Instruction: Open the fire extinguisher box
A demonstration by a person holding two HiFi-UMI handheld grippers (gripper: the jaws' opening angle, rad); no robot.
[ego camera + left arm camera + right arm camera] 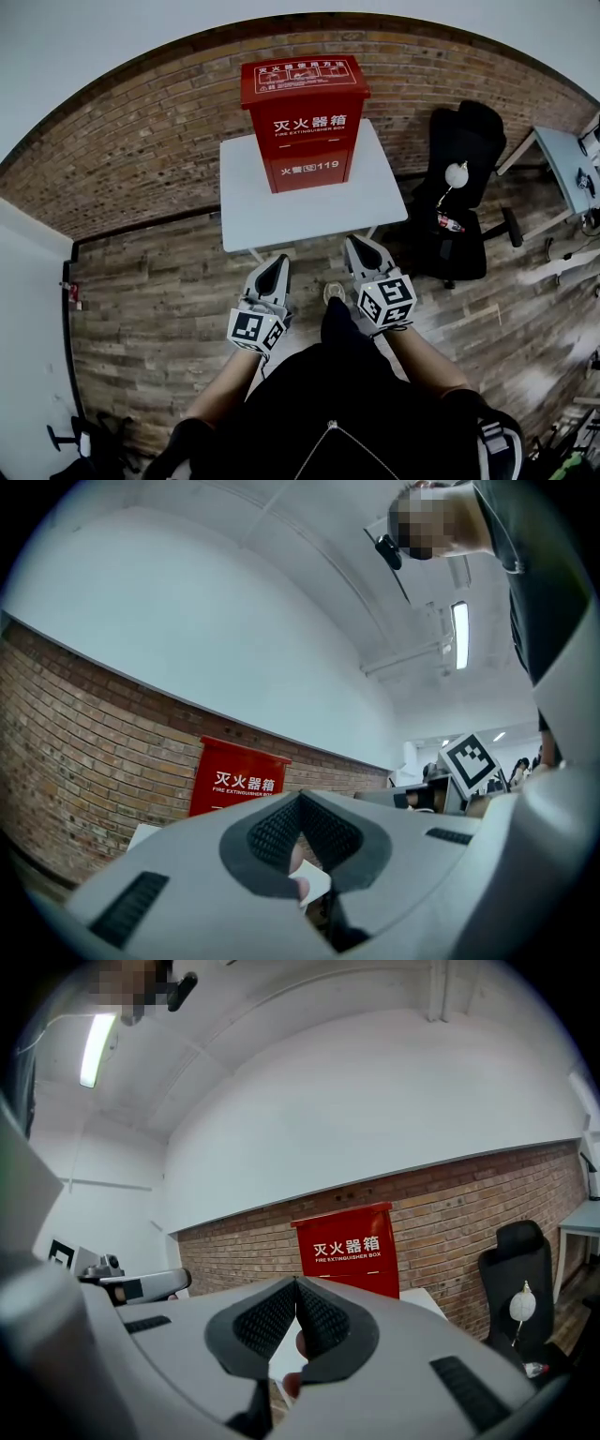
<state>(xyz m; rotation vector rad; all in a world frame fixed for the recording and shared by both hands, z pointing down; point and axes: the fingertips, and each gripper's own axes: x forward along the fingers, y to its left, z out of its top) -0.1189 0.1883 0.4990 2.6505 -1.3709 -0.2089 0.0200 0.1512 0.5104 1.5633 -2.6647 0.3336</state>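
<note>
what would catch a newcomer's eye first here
The bright red fire extinguisher box stands closed on a white table by the brick wall. Nearer the person, the left gripper and right gripper hang short of the table, both shut and empty. A black office chair sits right of the table.

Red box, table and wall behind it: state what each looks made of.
Red box: likely painted sheet metal, smooth red, crisp edges.
Table: smooth matte white top, perhaps laminate.
Wall: bare brick, mortar lines visible.
</note>
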